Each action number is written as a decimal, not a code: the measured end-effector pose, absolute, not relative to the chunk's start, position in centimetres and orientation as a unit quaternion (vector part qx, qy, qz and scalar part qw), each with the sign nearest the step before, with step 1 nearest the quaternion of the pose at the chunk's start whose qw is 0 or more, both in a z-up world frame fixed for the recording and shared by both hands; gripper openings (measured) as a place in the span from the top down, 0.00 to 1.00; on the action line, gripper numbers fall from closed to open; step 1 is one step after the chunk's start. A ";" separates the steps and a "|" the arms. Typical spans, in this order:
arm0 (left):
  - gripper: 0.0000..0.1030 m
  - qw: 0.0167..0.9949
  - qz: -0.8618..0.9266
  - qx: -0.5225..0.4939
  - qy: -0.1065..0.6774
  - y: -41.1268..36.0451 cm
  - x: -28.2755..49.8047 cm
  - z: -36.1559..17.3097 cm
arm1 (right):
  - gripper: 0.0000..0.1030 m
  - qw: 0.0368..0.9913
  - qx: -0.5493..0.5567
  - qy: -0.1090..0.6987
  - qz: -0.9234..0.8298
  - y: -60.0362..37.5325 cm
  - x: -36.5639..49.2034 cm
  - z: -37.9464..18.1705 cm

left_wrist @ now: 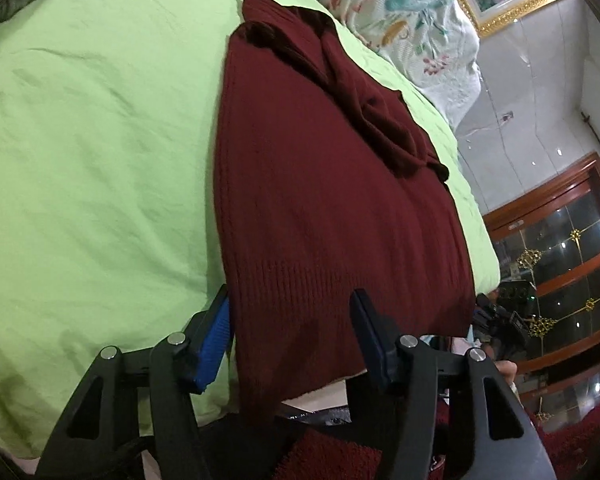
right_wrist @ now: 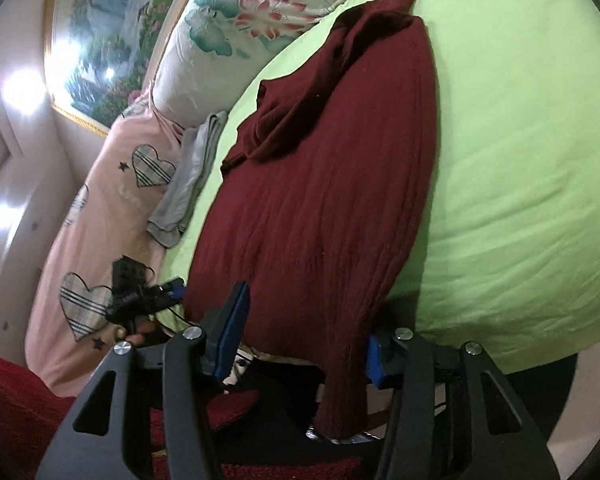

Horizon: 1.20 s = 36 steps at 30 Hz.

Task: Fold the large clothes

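Observation:
A dark red knit sweater (left_wrist: 332, 200) lies lengthwise on the light green bed sheet (left_wrist: 100, 140), sleeves folded in over its body, ribbed hem hanging over the near bed edge. My left gripper (left_wrist: 292, 320) is open, its blue-padded fingers (left_wrist: 216, 332) straddling the hem's left corner. In the right wrist view the same sweater (right_wrist: 324, 184) runs up the sheet (right_wrist: 520, 180). My right gripper (right_wrist: 304, 320) is open, its fingers on either side of the hanging hem's right corner. The other gripper shows at the left (right_wrist: 140, 296).
A floral quilt (left_wrist: 412, 20) is piled at the head of the bed. A pink heart-print cover (right_wrist: 100, 208) and a grey cloth (right_wrist: 192, 184) lie beside the green sheet. A wooden glass cabinet (left_wrist: 560, 260) stands at the right. A red rug (right_wrist: 12, 408) lies below.

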State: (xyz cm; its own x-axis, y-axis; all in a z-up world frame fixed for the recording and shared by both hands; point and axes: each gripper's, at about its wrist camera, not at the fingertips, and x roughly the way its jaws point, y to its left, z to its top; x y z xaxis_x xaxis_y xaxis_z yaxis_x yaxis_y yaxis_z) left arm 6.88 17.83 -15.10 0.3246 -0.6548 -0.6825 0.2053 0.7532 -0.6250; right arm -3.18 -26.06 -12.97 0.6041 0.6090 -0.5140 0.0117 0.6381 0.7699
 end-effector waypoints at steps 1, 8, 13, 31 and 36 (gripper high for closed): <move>0.46 0.780 -0.278 -0.221 0.515 17.7 6.9 -15.1 | 0.55 0.806 0.391 0.405 0.185 -26.3 -3.2 -13.2; 0.95 0.787 -0.280 -0.176 0.521 14.6 6.2 -15.1 | 0.89 0.806 0.373 0.426 0.174 -26.7 -2.8 -12.9; 0.95 0.800 -0.287 -0.222 0.477 15.4 5.7 -12.8 | 0.95 0.819 0.377 0.389 0.189 -27.7 -3.2 -10.4; 0.95 0.849 -0.252 -0.284 0.367 12.0 25.2 -2.4 | 0.95 0.848 0.415 0.290 0.158 -34.3 14.4 -3.8; 0.95 0.853 -0.198 -0.267 0.403 9.3 34.0 -5.9 | 0.95 0.829 0.445 0.328 0.080 -37.5 20.4 -7.7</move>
